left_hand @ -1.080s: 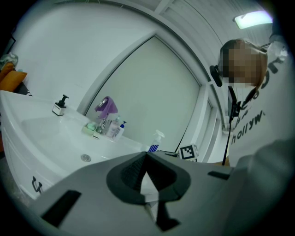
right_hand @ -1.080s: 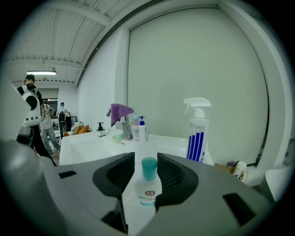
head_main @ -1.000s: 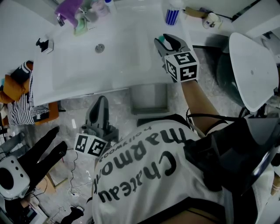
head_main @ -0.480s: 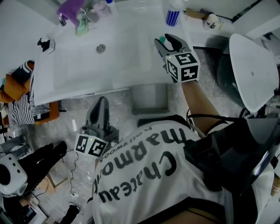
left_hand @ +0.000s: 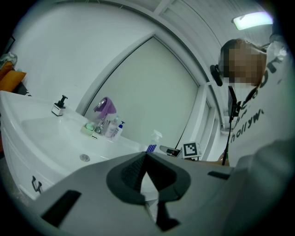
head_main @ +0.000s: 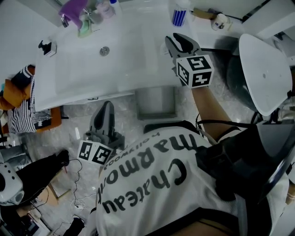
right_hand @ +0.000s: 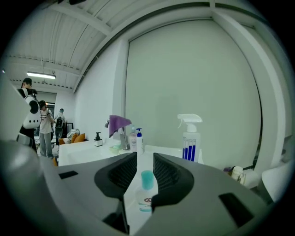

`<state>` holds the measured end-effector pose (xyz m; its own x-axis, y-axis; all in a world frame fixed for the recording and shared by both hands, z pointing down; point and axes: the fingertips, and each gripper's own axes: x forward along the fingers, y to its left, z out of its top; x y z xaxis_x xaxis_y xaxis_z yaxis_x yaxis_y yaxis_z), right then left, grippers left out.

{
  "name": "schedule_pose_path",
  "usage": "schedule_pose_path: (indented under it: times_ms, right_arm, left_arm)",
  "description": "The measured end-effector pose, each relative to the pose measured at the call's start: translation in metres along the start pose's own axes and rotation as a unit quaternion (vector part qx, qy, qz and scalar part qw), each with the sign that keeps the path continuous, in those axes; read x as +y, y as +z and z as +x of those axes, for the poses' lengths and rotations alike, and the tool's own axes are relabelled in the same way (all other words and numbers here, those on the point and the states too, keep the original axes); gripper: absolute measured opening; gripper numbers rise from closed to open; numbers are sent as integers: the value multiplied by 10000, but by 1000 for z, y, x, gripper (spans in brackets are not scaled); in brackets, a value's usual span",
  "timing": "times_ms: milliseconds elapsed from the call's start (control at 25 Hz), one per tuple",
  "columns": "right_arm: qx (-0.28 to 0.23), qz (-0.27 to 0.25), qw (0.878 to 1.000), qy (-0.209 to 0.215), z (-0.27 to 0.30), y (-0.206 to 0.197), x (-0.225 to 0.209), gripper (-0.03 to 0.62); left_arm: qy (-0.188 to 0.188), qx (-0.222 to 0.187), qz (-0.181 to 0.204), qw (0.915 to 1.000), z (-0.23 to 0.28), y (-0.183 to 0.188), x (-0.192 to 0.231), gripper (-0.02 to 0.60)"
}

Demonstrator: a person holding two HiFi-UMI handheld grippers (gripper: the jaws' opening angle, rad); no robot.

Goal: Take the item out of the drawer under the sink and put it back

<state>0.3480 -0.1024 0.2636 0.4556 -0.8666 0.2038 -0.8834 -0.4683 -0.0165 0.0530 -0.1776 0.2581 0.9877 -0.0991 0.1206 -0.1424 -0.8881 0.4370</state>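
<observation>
The spray bottle (head_main: 179,17) and the purple cloth (head_main: 73,10) are running off the head view's top edge; the open drawer (head_main: 156,105) is tucking its back end under the sink (head_main: 129,60) — out of sight; the label on the small bottle (right_hand: 145,198) is showing too small to read.

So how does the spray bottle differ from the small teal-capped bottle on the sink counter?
The spray bottle is much taller than the small bottle. The spray bottle ends in a white trigger head, the small bottle in a round teal cap. The spray bottle carries blue vertical stripes, the small bottle a little round mark. Both stand upright on the white counter.
</observation>
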Motion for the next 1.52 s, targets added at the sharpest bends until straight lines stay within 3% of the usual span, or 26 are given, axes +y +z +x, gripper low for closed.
schedule_pose_path:
  times_ms: [280, 480, 680, 920, 1240, 1520]
  right_arm:
    - [-414, 163, 9990, 37, -20, 30, 0, 36]
    - [-669, 223, 9975, 110, -50, 48, 7, 21]
    - [-762, -85, 9971, -28, -86, 54, 14, 11]
    - [-490, 94, 9986, -181, -129, 27, 32, 11]
    - [224, 99, 9995, 173, -159, -23, 101, 11]
    - [397, 314, 9955, 801, -187, -44, 141, 11]
  left_arm:
    - [-205, 9, 31, 9998, 4, 1, -3, 8]
    - [-470, 85, 75, 9988, 5, -2, -13, 8]
    - [-777, 49, 149, 9969, 10, 5, -16, 8]
    - [-1201, 35, 156, 9926, 17, 19, -22, 8]
    - [-1907, 493, 250, 9801, 29, -2, -55, 8]
    - [-2178, 407, 186, 9750, 27, -6, -88, 9]
